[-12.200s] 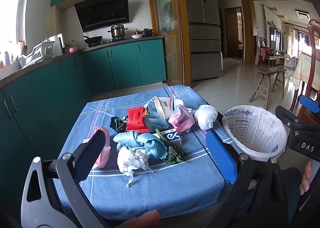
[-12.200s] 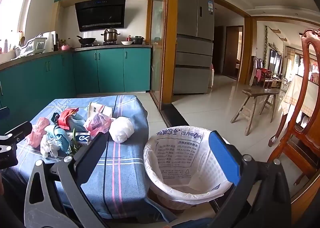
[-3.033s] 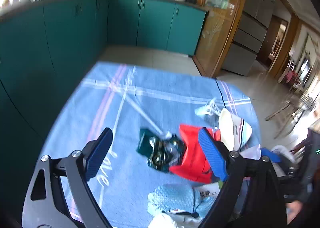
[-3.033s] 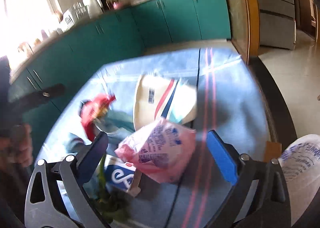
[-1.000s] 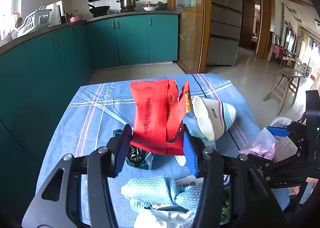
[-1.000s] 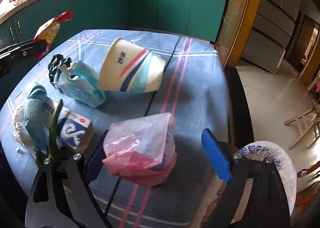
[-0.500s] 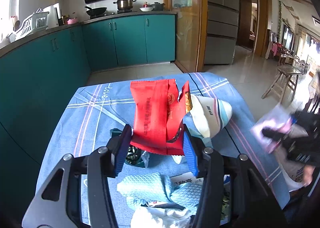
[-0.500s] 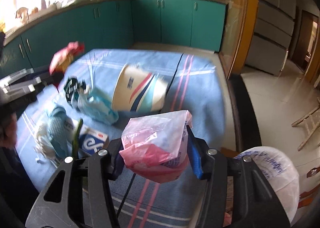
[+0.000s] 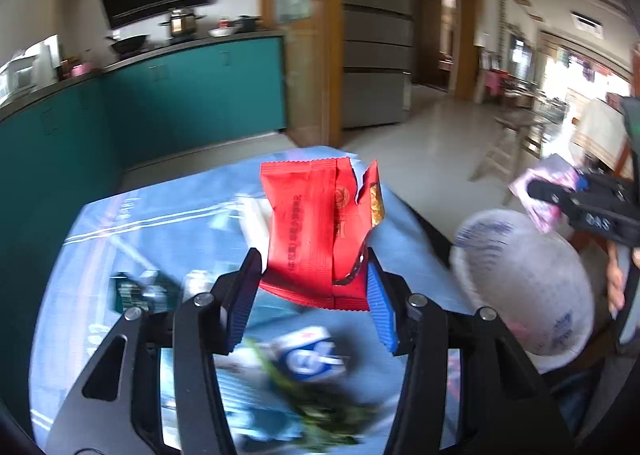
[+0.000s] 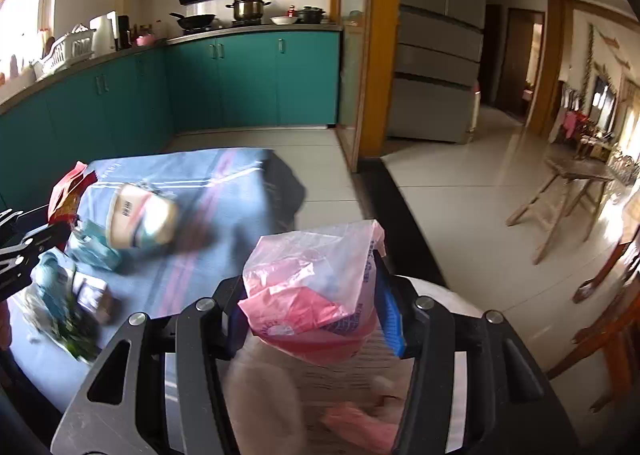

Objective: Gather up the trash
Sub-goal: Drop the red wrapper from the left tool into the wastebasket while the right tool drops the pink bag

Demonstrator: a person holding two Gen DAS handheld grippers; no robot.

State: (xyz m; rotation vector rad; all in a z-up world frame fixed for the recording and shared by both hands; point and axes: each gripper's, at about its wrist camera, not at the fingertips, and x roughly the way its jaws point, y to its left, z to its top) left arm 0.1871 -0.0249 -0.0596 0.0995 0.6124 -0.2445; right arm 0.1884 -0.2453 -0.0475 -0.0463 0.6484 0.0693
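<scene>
Left gripper (image 9: 314,297) clamped on a torn red snack wrapper (image 9: 316,231), held upright above the blue-clothed table (image 9: 100,239); right gripper (image 10: 310,313) pinched on a crumpled pink plastic bag (image 10: 316,287), directly over the white-lined bin (image 9: 528,279), which stands just off the table's right edge; a pink scrap (image 10: 356,421) lies inside the bin; paper cup (image 10: 140,217), blue-white carton (image 9: 308,355), green leaves (image 9: 324,419) lie on the cloth, blurred.
</scene>
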